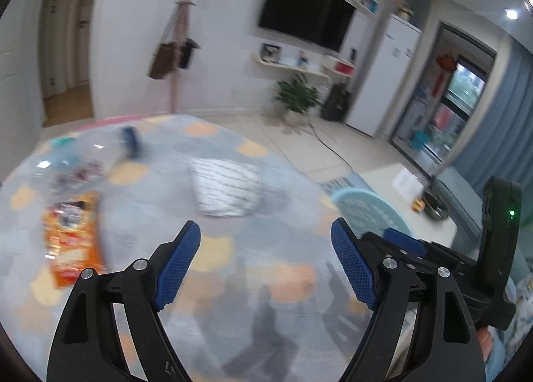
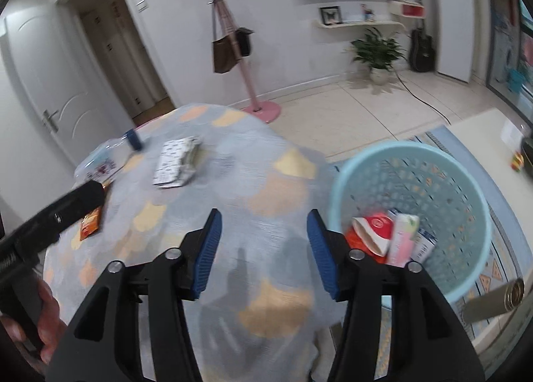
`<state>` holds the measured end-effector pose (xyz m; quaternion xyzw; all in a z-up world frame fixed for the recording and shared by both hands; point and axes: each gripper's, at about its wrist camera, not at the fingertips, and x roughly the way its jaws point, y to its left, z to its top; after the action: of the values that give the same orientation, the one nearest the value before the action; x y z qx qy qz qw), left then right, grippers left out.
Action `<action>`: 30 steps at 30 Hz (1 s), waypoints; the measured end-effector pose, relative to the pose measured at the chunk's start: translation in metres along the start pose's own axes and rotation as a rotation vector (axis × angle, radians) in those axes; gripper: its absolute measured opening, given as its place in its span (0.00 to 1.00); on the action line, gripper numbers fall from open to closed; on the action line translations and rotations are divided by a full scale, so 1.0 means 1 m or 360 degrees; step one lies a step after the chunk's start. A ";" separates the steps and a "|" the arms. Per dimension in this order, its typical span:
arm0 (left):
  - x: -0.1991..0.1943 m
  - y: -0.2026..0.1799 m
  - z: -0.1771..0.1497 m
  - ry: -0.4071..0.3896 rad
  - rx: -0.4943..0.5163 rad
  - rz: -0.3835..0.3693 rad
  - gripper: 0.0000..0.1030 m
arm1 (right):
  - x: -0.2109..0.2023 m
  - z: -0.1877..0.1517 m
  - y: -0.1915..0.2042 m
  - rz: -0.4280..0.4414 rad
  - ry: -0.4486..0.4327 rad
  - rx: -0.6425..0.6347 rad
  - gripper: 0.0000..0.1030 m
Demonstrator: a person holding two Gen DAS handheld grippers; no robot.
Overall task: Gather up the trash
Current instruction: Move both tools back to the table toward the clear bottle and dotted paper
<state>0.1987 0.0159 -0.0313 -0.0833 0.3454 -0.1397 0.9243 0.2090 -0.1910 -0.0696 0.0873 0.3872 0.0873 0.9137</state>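
My left gripper (image 1: 266, 255) hangs open over the patterned tablecloth (image 1: 213, 268), nothing between its blue pads. On the cloth lie a clear plastic bottle (image 1: 83, 162) with a blue cap, an orange snack wrapper (image 1: 71, 242) and a white printed packet (image 1: 226, 187). My right gripper (image 2: 265, 225) is open and empty, just left of the light blue basket (image 2: 449, 189). The basket holds a red-and-white wrapper (image 2: 373, 232) and a pink-and-white packet (image 2: 403, 238). The right wrist view also shows the bottle (image 2: 106, 155), the white packet (image 2: 176, 162) and the orange wrapper (image 2: 90, 225).
A hand (image 2: 46, 322) holds the left tool at the table's left edge. The basket stands on a rug beside the table. A pink coat stand (image 2: 233, 49), a potted plant (image 2: 376, 52), a low white table (image 2: 483, 135) and a metal cylinder (image 2: 493, 302) are around.
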 end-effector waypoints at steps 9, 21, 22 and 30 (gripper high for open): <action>-0.020 0.091 0.026 -0.0038 -0.0026 0.0274 0.77 | 0.043 0.025 0.069 0.0036 0.0060 -0.0134 0.70; 0.014 0.205 0.066 0.0123 -0.0233 0.0341 0.76 | 0.112 0.052 0.093 -0.0116 0.0025 -0.0163 0.66; 0.019 0.208 0.066 0.0139 -0.0242 0.0321 0.76 | 0.115 0.053 0.095 -0.0128 0.0040 -0.0180 0.62; 0.029 0.180 0.054 0.0259 -0.0146 0.0196 0.56 | 0.125 0.052 0.087 -0.0100 0.0103 -0.0124 0.19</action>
<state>0.2917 0.1803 -0.0541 -0.0924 0.4298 -0.0730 0.8952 0.3242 -0.0827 -0.1006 0.0366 0.4154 0.0763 0.9057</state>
